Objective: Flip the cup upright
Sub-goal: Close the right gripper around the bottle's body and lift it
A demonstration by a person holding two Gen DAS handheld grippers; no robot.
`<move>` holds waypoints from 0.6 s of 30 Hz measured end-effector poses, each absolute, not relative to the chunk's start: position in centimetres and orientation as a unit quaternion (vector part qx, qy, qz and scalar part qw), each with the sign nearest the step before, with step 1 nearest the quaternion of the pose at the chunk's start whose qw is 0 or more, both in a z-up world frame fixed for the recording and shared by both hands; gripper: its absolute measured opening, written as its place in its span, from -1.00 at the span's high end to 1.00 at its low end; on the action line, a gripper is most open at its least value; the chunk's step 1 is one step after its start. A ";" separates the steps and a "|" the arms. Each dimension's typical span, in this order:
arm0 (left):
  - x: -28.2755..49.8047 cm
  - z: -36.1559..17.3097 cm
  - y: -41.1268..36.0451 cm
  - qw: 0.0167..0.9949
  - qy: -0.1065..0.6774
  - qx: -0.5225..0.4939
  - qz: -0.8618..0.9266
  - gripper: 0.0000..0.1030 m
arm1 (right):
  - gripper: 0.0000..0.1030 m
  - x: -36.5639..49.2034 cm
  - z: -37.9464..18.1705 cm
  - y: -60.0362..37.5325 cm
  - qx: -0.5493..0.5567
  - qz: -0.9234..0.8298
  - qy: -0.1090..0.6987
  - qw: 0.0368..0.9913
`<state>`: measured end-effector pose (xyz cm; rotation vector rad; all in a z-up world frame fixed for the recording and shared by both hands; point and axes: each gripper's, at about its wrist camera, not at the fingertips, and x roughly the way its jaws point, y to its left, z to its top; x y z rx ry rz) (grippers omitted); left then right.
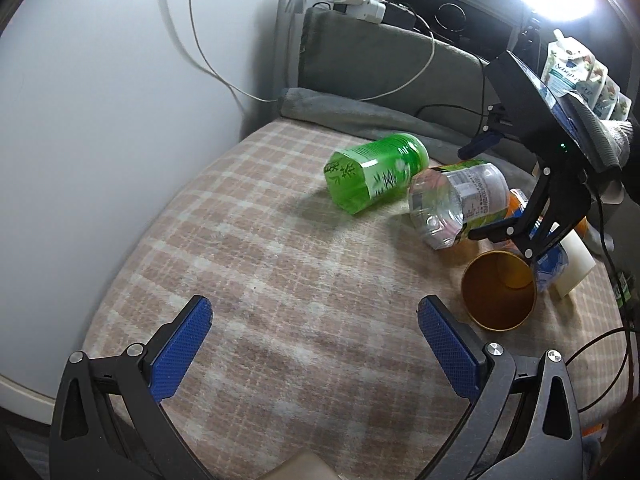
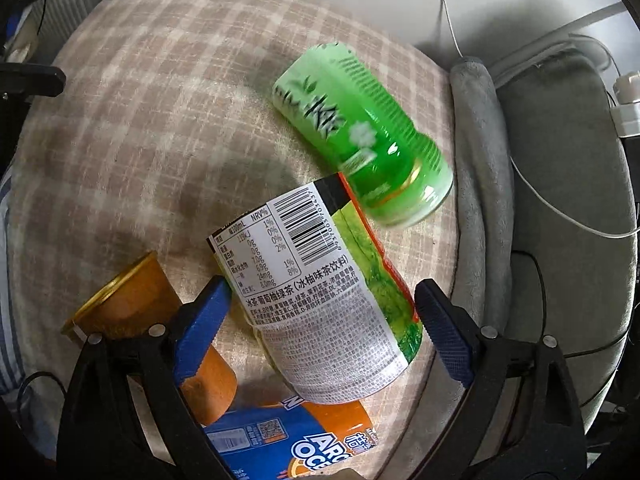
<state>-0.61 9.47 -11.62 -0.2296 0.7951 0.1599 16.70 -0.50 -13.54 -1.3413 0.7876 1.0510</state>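
Note:
A brown paper cup (image 1: 498, 292) with a gold rim lies on its side on the checked cloth, mouth toward my left gripper; it also shows in the right wrist view (image 2: 132, 300). My left gripper (image 1: 314, 346) is open and empty, low over the cloth, left of the cup. My right gripper (image 2: 322, 332) is open above the clutter; a clear green-label bottle (image 2: 320, 312) lies between its fingers without visible contact, and the cup lies just left of its left finger (image 2: 200, 328). The right gripper also shows in the left wrist view (image 1: 532, 220), above the cup.
A green tea bottle (image 1: 374, 172) lies on its side behind; it also shows in the right wrist view (image 2: 364, 132). An orange-and-blue bottle (image 2: 288, 440) lies under the clear one. A grey cushion (image 1: 392, 64), cables and a wall bound the checked cloth (image 1: 260, 260).

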 end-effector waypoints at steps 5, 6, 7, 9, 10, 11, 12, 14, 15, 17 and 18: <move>-0.3 -11.6 9.4 0.913 0.385 -0.112 0.075 -0.98 | -0.79 17.4 -12.9 -0.6 -0.544 0.461 0.355 0.605; -0.3 -11.6 9.4 0.914 0.384 -0.111 0.075 -0.98 | -0.79 17.5 -12.6 -0.7 -0.537 0.464 0.355 0.608; -0.4 -11.5 9.3 0.914 0.383 -0.110 0.075 -0.98 | -0.78 17.6 -12.4 -0.8 -0.529 0.466 0.356 0.613; -0.4 -11.5 9.4 0.914 0.383 -0.110 0.077 -0.98 | -0.78 17.6 -12.0 -1.0 -0.518 0.468 0.358 0.620; -0.4 -11.6 9.5 0.914 0.383 -0.111 0.078 -0.98 | -0.77 17.6 -11.8 -1.2 -0.514 0.469 0.358 0.623; -0.3 -11.6 9.5 0.914 0.383 -0.112 0.079 -0.98 | -0.77 17.6 -11.8 -1.3 -0.509 0.469 0.359 0.626; -0.3 -11.6 9.5 0.914 0.383 -0.112 0.080 -0.98 | -0.76 17.5 -11.7 -1.5 -0.506 0.470 0.360 0.628; -0.4 -11.5 9.5 0.914 0.381 -0.112 0.080 -0.98 | -0.76 17.7 -11.7 -1.9 -0.493 0.471 0.369 0.632; -0.4 -11.4 9.5 0.915 0.380 -0.111 0.080 -0.98 | -0.75 17.7 -11.7 -2.0 -0.489 0.473 0.370 0.633; -0.4 -11.4 9.5 0.915 0.380 -0.111 0.079 -0.98 | -0.75 17.7 -11.4 -2.4 -0.479 0.475 0.370 0.639; -0.5 -11.4 9.5 0.915 0.380 -0.111 0.079 -0.98 | -0.75 18.0 -11.1 -2.5 -0.473 0.477 0.369 0.642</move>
